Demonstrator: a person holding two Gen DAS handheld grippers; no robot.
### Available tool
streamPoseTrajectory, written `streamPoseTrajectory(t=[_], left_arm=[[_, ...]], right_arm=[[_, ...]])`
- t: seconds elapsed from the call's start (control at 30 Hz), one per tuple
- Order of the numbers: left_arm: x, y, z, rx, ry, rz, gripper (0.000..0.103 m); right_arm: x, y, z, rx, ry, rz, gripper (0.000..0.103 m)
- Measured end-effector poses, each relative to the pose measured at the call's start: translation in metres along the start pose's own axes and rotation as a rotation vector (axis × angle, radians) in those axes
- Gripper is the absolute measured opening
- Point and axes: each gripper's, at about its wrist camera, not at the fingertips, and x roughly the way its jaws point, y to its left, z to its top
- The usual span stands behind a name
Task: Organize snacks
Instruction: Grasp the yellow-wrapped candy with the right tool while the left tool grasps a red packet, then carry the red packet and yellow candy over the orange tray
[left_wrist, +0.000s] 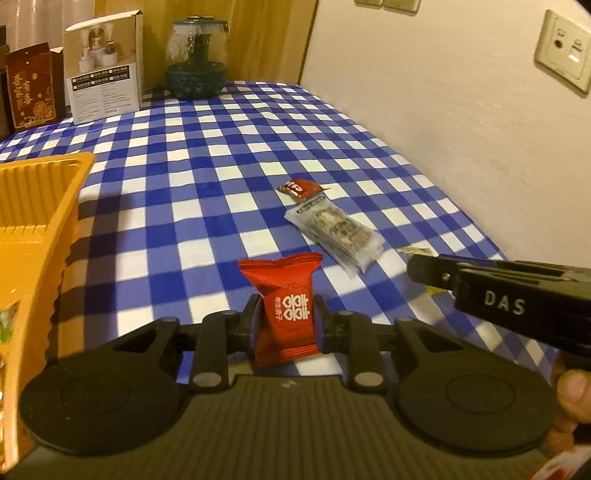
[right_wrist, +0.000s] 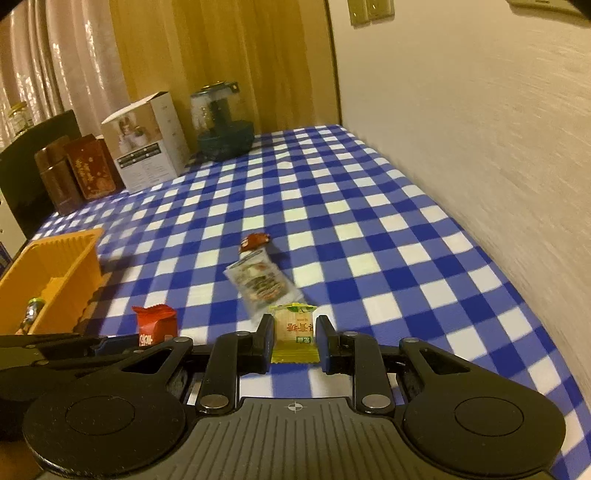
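Left tongs (left_wrist: 287, 317): clamped on the red snack packet (left_wrist: 286, 306), which stands upright between the pads, lifted clear of the cloth.
Right tongs (right_wrist: 294, 341): closed tight on a yellow snack packet (right_wrist: 294, 332), gripped at both sides, its printed face to the camera.
Hands side by side: in the right wrist view the left tongs (right_wrist: 122, 345) sit just to the left with the red snack packet (right_wrist: 154, 325) poking up; in the left wrist view the right tongs (left_wrist: 421, 267) reach in from the right edge, a thumb (left_wrist: 574, 391) showing below.
Orange tray (left_wrist: 44, 206): at the left of the counter (left_wrist: 221, 155), a ribbed divider inside, a small green-wrapped item (right_wrist: 31, 314) already lying in it.
On the cloth: a clear-wrapped snack pack (left_wrist: 334, 234) lies flat mid-counter, with a small dark red sachet (left_wrist: 299, 188) touching its far end.
Checked tablecloth: blue and white, covering the whole counter right up to the wall.
Back row: a white carton (left_wrist: 105, 68), a dark red gift box (left_wrist: 31, 88) and a teal glass-domed jar (left_wrist: 195, 62), all well apart from the snacks.
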Motion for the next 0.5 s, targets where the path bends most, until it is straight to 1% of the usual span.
streamPoseTrajectory(t=[0.23,0.4,0.5], left_arm=[[-0.04,0.0,-0.018,-0.027,0.007,-0.012,0.025],[-0.073,0.0,-0.034,-0.016,0.009,-0.027,0.025],[-0.091,0.002,-0.046,-0.01,0.021,-0.032,0.025]], right_arm=[[-0.03,0.018,-0.027,0.027,0.012,0.009,0.024],[-0.055,0.033,-0.051,0.086,0.022,0.01,0.024],[-0.07,0.043,-0.062,0.09,0.022,0.001,0.024]])
